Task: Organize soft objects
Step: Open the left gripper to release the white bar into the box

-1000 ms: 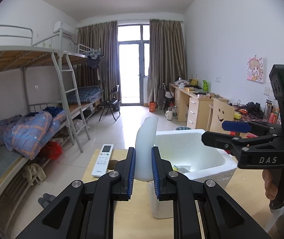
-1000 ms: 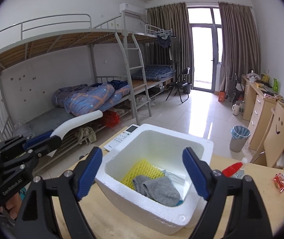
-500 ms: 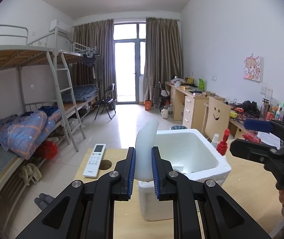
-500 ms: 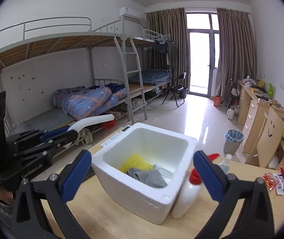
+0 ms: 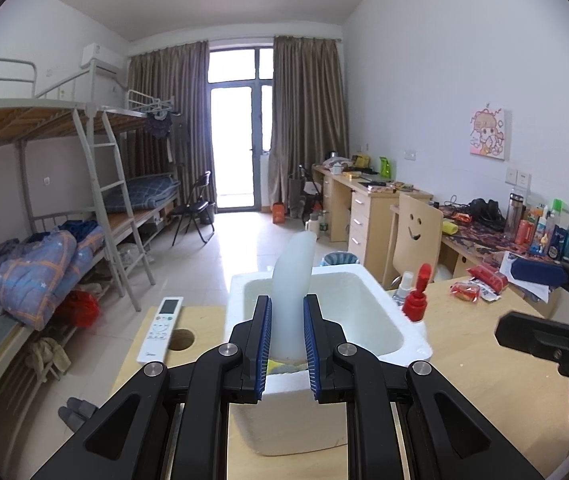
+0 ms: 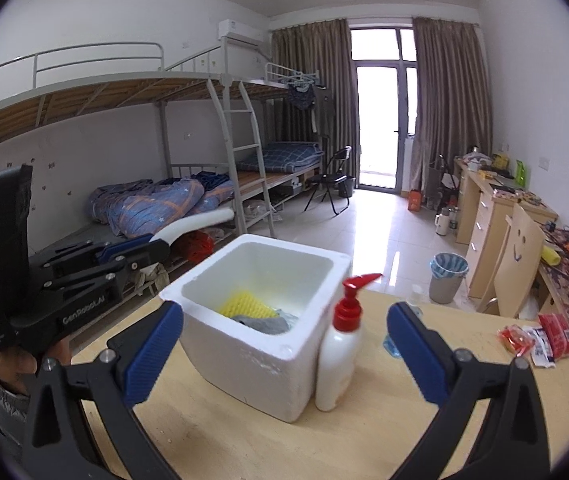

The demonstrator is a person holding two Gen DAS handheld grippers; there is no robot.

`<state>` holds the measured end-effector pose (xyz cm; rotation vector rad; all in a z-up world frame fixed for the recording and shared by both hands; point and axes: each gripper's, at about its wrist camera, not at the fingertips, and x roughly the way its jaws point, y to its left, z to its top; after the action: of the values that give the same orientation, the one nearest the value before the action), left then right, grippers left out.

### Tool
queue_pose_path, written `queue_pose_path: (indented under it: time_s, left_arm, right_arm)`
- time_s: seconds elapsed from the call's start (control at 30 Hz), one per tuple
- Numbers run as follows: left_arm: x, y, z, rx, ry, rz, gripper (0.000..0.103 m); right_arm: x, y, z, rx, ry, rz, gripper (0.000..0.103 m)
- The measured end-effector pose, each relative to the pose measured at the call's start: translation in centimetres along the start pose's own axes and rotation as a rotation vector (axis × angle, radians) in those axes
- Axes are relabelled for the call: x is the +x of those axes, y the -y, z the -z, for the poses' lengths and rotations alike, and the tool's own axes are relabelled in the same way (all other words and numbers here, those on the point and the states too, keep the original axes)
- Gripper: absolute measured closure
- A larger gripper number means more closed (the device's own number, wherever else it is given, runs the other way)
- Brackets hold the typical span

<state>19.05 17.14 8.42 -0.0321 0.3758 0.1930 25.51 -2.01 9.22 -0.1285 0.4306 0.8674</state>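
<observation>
From the left wrist, we see the left gripper [image 5: 287, 344] clamped on a smooth, curved white foam strip [image 5: 293, 280] that rises in front of the grainy white foam box [image 5: 384, 312], hiding much of the box's inside.

From the right wrist, our right gripper [image 6: 284, 354] has just spread wide and grips nothing. The box [image 6: 244, 360] on the wooden surface [image 6: 364, 440] holds a yellow mesh sleeve [image 6: 244, 304] and a partly hidden grey cloth [image 6: 264, 323]; a pump bottle [image 6: 342, 344] touches the box's right wall.
</observation>
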Motion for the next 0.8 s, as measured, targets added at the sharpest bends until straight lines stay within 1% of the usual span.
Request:
queue_pose_path:
  time_s: [0.27,0.47,0.67,0.8]
  left_arm:
    - [1.6,1.3,-0.5,0.012,-0.011,0.034,0.086]
    - [2.1,2.3,-0.6,0.030,-0.013,0.052,0.086]
    - [2.9,2.6,-0.7,0.036,-0.026,0.052,0.086]
    - [3.6,2.6,-0.9,0.041,-0.033,0.033,0.086]
  right_arm:
    - [-1.1,1.3,1.1,0.045,0.007,0.032,0.000]
    - [-1.7,2.2,1.8,0.070,0.010,0.047,0.000]
    - [-2.2,2.6,2.5,0.075,0.010,0.052,0.000]
    - [-2.1,2.7,2.6,0.080,0.007,0.057,0.000]
